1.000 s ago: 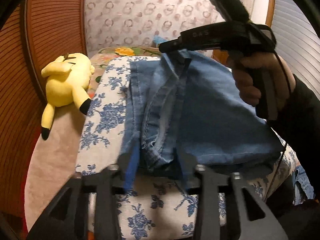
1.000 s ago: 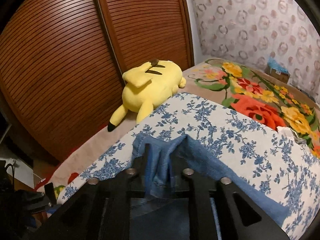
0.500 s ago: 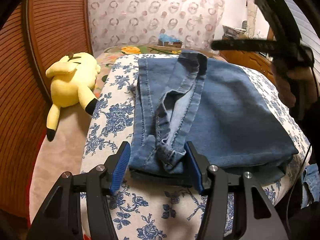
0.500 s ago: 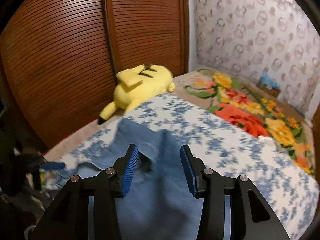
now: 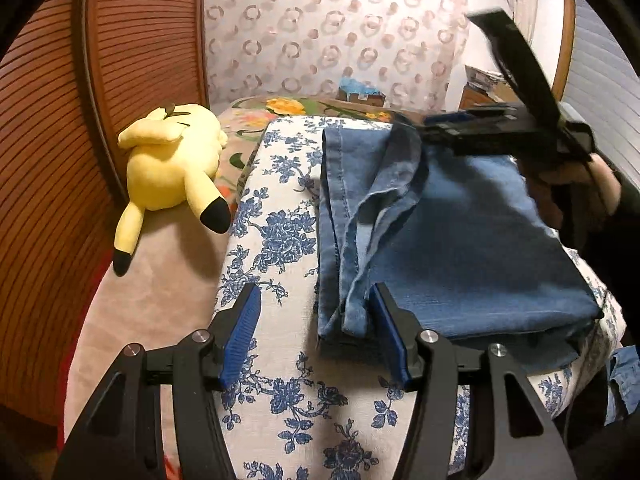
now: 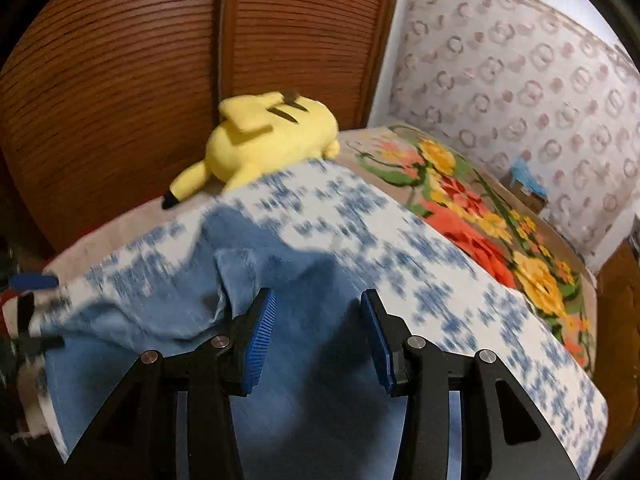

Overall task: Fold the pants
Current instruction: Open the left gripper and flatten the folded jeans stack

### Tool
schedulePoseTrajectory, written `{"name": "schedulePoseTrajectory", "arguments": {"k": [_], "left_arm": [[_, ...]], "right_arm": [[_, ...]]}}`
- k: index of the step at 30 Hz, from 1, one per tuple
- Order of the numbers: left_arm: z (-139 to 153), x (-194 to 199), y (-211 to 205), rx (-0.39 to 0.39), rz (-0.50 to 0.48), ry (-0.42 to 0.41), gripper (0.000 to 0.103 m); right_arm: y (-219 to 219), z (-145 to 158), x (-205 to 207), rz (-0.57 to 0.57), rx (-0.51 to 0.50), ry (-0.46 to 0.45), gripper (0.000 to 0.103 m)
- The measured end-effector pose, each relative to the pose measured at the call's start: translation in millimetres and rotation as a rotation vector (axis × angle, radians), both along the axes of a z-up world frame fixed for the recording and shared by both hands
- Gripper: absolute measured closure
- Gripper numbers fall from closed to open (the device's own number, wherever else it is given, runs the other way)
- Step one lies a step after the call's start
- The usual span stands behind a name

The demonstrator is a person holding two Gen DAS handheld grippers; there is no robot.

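Pants folded over, both claws let go, just needs tidying

The jeans (image 5: 460, 248) lie doubled up on the bed's floral sheet (image 5: 276, 240), toward its right edge; left claw (image 5: 316, 340) and right claw (image 6: 318, 338) gape empty. A rumpled flap along the left side looks unsmoothed.

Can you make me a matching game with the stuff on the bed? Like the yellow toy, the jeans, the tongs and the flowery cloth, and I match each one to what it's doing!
Things:
1. yellow plush toy
2. jeans
3. left tongs
4. blue-flowered cloth

States:
A. spread out under the jeans
B. lying by the wooden slatted doors
C. open, holding nothing
D. folded, with a loose flap on top

Pairs: 1-B, 2-D, 3-C, 4-A
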State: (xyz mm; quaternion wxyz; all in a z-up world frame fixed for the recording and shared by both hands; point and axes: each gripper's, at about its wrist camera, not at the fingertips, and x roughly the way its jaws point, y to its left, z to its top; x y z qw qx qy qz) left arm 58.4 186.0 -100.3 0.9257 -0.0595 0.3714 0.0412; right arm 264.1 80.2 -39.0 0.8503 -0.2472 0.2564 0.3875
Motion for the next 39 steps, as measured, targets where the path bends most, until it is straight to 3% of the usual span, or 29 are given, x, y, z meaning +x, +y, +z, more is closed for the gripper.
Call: {"name": "schedulePoseTrajectory", "arguments": {"k": [2, 6, 12, 17, 24, 36, 39], "left_arm": [[3, -3, 0, -0.004, -0.003, -0.008, 0.045], [11, -7, 1, -0.013, -0.01, -0.04, 0.025], [16, -5, -6, -0.012, -0.02, -0.052, 0.025], [24, -1, -20, -0.007, -0.037, -0.072, 0.025], [33, 7, -49, -0.009, -0.085, -0.095, 0.025], [29, 22, -89, 0.01, -0.157, -0.075, 0.025], [24, 25, -94, 0.007, -0.166, -0.06, 0.025]], "right_arm": [[13, 7, -3, 0.035, 0.043, 0.007, 0.057], [21, 20, -15, 0.028, 0.101, -0.045, 0.057], [-5, 27, -27, -0.016, 0.129, -0.048, 0.057], [-61, 30, -46, -0.077, 0.197, -0.011, 0.057], [-131, 25, -90, -0.167, 0.259, 0.019, 0.038], [-170, 5, -132, -0.271, 0.246, 0.053, 0.035], [-173, -7, -132, -0.291, 0.234, 0.1, 0.035]]}}
